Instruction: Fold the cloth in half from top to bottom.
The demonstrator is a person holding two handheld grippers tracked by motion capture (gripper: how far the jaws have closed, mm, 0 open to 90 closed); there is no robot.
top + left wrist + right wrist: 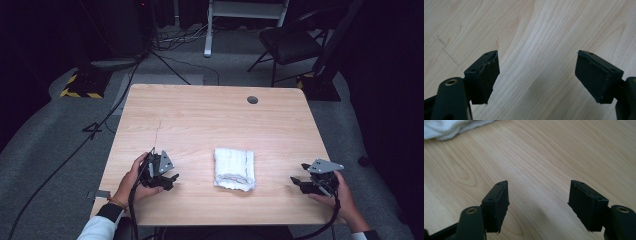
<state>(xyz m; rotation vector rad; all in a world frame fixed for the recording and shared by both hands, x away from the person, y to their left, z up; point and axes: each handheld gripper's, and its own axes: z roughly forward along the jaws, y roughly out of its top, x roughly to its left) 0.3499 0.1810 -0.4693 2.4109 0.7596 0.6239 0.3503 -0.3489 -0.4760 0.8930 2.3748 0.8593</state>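
On the high view first, we are looking down at a light wooden tabletop (210,120) with a folded white towel (234,168) lying toward its near edge, roughly midway between the two hands. We are seeing the left hand-held gripper (169,179) sitting low over the near left part of the wood, held by the left hand (134,179), a white sleeve (100,225) showing at the wrist and a black cable trailing off the near edge. Over on the right, the right hand-held gripper (299,182) is pointing inward toward the towel, the right hand (340,197) gripping it from behind, grey plate on top. Both tools are sitting well apart from the towel. Beyond the table we are picking out a black chair (295,42) and cables on grey carpet.

Moving to the left gripper view, we are watching the left hand-held gripper (536,75) with its two black jaws standing wide apart, nothing between them but bare wood grain.

Switching to the right gripper view, the right hand-held gripper (537,203) is likewise gaping open over bare wood, and we are catching the towel (451,127) at the top left corner, clear of the jaws.
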